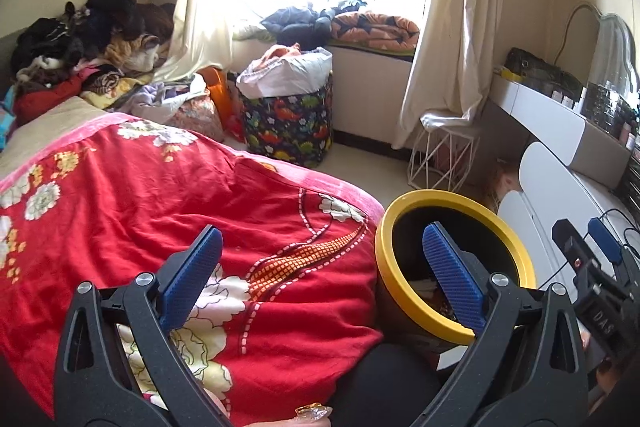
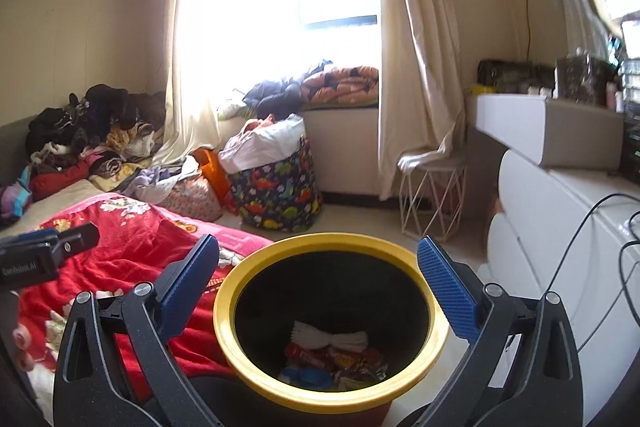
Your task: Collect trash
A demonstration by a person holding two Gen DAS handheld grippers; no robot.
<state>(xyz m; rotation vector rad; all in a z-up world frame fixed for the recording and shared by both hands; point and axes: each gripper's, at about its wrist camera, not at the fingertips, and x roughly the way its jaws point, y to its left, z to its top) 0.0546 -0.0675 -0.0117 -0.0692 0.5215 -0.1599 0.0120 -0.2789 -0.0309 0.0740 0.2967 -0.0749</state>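
Beside the bed's red floral quilt [image 2: 132, 259] stands the yellow-rimmed trash bin [image 2: 256, 367], the landmark for everything else. Its inside is black, and the trash [image 2: 332, 359] lies at its bottom: a white pleated paper piece on top of red and orange wrappers, with something blue at the near edge.

Right gripper [image 2: 318, 283]: held directly above the bin's mouth, its blue-padded fingers [image 2: 448, 291] spread wide to either side of the rim, nothing between them.

Left gripper [image 1: 320, 275]: to the quilt side of the bin, partly over the quilt [image 1: 180, 195]. Its fingers are likewise spread wide and hold nothing; the right-hand pad overlaps the bin's opening [image 1: 404, 239] in the left wrist view, and whether it touches the rim cannot be told. The right gripper's body shows at the far side of the bin in this view.

Beyond the bin, toward the window, a dinosaur-print fabric basket [image 2: 280, 195] stuffed with white and orange cloth stands on the floor. A white wire-frame stool [image 2: 432, 199] stands beyond the bin on its other side, under the curtain [image 2: 416, 75]. White drawers [image 2: 560, 227] with black cables across the top flank the bin opposite the quilt. A clothes pile [image 2: 92, 131] sits at the far end of the bed.
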